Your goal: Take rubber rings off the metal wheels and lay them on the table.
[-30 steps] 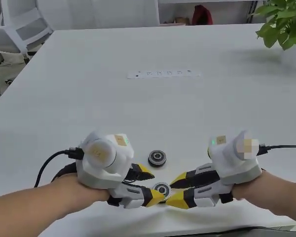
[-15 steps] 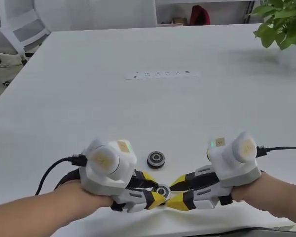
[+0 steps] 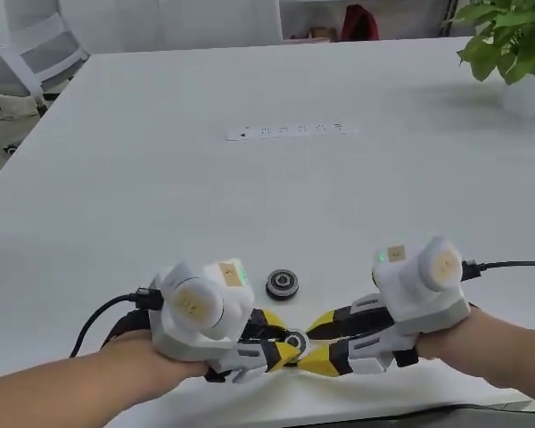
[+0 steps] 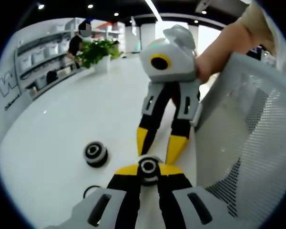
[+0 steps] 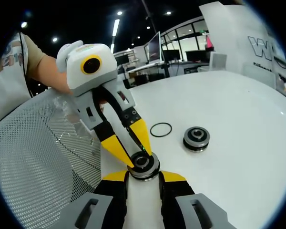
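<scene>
Pinching from opposite sides, the left tool (image 4: 148, 171) and the right tool (image 5: 144, 176) both have their yellow tips closed to the width of the metal wheel (image 5: 143, 163) at the lower centre of the head view. The left one's jaws press its flanks; whether the right one bites rubber or metal I cannot tell. Over the last second the left tool has dropped lower and swung in toward the right one, so the tips now cross at the wheel, which has kept its place between them. That reads as a firmer hold being set for peeling, with this wheel's ring likely yet to come off. One rubber ring (image 5: 160, 129) already lies flat on the worktop (image 3: 250, 196), above the wheel in the right gripper view, and a second wheel (image 5: 196, 137) lies just right of it, unmoved. Farther out the white surface carries a power strip (image 3: 290, 132); a potted plant (image 3: 504, 40) sits upper right, a white chair (image 3: 27, 53) upper left, and a mesh chair back (image 5: 43, 157) shows at the left of the right gripper view
</scene>
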`<state>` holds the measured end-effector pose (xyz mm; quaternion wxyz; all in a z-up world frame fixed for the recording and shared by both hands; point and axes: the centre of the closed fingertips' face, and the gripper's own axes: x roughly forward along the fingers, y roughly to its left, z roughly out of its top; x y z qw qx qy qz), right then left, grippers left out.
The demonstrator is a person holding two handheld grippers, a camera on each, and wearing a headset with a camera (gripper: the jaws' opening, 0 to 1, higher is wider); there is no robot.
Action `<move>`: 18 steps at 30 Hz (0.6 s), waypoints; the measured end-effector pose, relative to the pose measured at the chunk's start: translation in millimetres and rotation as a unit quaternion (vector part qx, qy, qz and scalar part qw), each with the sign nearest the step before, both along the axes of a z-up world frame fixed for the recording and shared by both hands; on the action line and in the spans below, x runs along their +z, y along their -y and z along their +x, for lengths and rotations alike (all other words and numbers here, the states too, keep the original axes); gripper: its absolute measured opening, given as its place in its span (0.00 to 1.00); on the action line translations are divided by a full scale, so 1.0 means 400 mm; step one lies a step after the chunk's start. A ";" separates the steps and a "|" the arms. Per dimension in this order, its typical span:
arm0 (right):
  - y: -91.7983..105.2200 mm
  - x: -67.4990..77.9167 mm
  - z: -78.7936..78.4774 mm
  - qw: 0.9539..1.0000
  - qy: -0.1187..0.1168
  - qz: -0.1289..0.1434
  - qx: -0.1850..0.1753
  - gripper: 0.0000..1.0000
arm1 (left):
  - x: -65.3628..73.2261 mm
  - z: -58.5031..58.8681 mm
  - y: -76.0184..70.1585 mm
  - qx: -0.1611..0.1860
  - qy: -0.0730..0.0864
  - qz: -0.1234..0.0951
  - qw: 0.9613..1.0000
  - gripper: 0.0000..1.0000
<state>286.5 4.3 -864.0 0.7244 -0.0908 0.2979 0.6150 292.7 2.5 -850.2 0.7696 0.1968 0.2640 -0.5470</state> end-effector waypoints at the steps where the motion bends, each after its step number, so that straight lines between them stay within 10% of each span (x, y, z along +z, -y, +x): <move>1: 0.000 0.000 0.000 1.000 0.004 -0.001 0.002 0.24 | -0.001 0.001 0.000 0.000 0.000 0.001 1.000 0.13; 18: 0.011 -0.003 -0.002 0.998 0.055 -0.020 0.031 0.17 | -0.001 0.006 0.005 0.002 0.009 0.000 1.000 0.13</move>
